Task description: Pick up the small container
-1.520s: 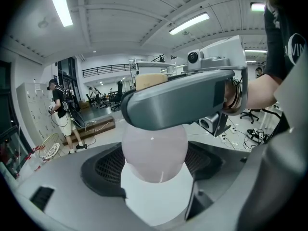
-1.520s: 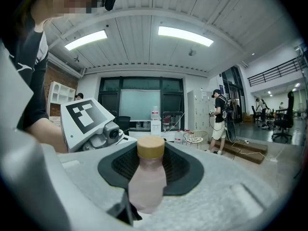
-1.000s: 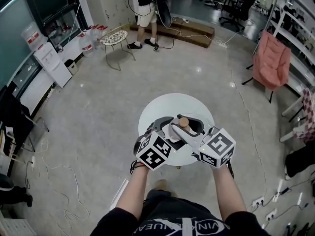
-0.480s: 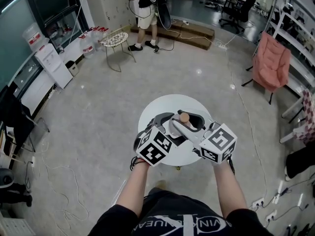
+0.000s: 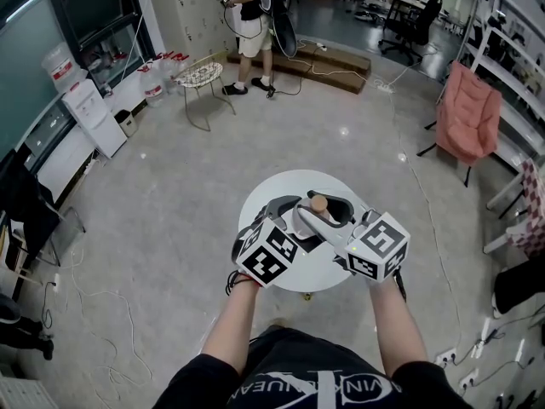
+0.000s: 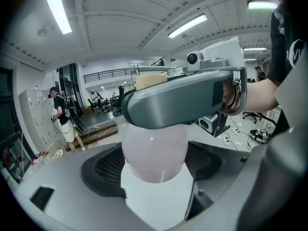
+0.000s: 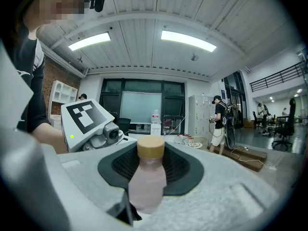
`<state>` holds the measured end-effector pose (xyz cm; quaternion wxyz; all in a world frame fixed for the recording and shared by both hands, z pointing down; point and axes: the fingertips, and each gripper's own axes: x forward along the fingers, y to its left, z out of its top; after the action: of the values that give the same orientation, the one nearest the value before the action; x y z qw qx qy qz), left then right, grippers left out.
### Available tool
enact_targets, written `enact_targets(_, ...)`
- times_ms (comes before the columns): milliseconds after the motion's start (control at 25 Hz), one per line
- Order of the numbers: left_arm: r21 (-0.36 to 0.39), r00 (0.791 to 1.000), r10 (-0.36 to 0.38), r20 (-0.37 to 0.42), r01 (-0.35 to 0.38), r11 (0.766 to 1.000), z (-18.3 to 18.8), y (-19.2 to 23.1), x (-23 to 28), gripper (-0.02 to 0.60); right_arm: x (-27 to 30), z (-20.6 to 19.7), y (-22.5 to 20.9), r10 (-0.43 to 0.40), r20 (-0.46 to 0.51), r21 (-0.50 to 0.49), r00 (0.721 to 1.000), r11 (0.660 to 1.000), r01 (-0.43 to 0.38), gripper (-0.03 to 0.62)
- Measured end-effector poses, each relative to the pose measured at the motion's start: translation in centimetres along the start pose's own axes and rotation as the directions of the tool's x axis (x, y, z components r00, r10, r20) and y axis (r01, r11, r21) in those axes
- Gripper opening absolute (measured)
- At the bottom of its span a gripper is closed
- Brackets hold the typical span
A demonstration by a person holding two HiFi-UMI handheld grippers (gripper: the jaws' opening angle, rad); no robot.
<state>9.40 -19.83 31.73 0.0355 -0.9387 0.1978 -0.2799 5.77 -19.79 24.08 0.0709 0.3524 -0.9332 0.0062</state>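
Note:
The small container (image 5: 318, 204) is a pale pink bottle with a tan cap, held upright above the round white table (image 5: 264, 192). In the head view both grippers meet on it. My right gripper (image 5: 330, 206) comes from the right and is shut on the bottle (image 7: 147, 182), whose body rests against the black pad. My left gripper (image 5: 289, 210) comes from the left. The bottle's rounded body (image 6: 154, 146) fills the space between the left jaws, and a right jaw crosses just above it. Both marker cubes face the camera.
The table stands alone on a grey floor. A person (image 5: 253, 11) stands far back beside a wire chair (image 5: 200, 75). At the right is a pink chair (image 5: 467, 109), at the left a white cabinet (image 5: 92, 113). Cables lie on the floor.
Both grippers and the bottle stay together over the table, shifted only slightly. The person at the back has moved a little farther away.

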Motion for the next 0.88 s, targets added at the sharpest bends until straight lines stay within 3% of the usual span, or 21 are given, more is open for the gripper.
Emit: enact_targets(880, -0.017, 1.000, 0.007, -0.024, -0.007, 1.000, -0.7, -0.2, 0.8, 0.371, 0.0, -1.0, -0.2, 0.019, -0.003, 0.009, 1.000, 1.000, -0.018, 0.132)
